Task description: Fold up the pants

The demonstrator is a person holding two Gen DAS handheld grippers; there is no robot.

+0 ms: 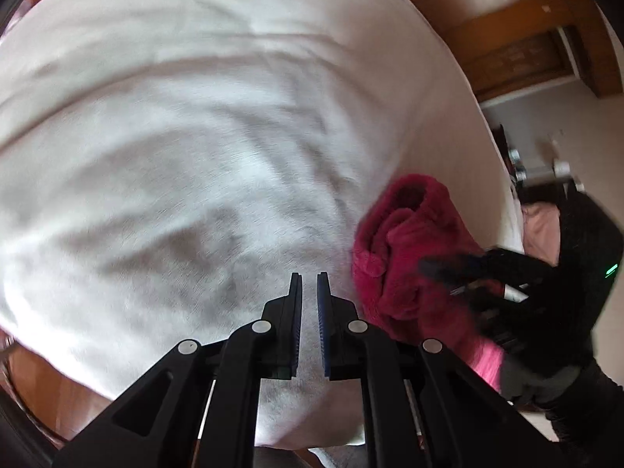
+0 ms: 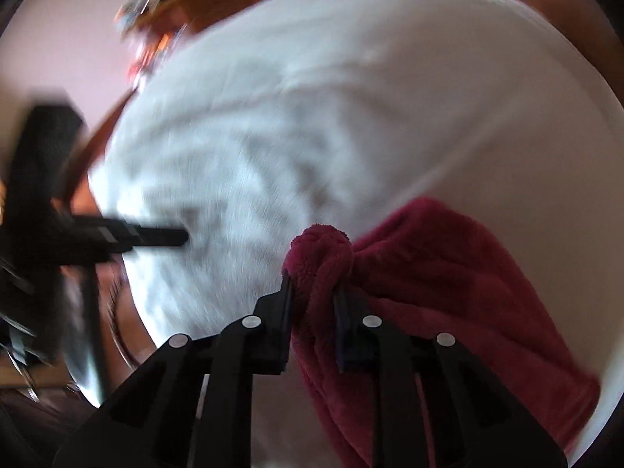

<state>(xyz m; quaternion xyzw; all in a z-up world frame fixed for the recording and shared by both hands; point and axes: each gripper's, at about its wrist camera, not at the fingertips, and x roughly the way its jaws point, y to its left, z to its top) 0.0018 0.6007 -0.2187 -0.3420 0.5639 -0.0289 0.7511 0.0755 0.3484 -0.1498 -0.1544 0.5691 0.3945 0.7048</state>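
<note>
The pants (image 1: 413, 257) are dark pink fleece, bunched on a white cloth-covered table (image 1: 195, 136). My left gripper (image 1: 310, 279) hovers over the white cloth just left of the pants, its jaws a narrow gap apart with nothing between them. My right gripper (image 2: 312, 284) is shut on a bunched fold of the pants (image 2: 429, 280), which drape down to the right. In the left wrist view the right gripper (image 1: 440, 267) lies across the pants. In the right wrist view the left gripper (image 2: 179, 237) is a blurred dark shape at left.
The white cloth (image 2: 312, 117) is wrinkled. Wooden furniture (image 1: 526, 39) stands beyond the table's far right edge. Cluttered items (image 2: 156, 0) lie past the table's far left in the right wrist view. The wooden table rim (image 1: 58, 390) shows at lower left.
</note>
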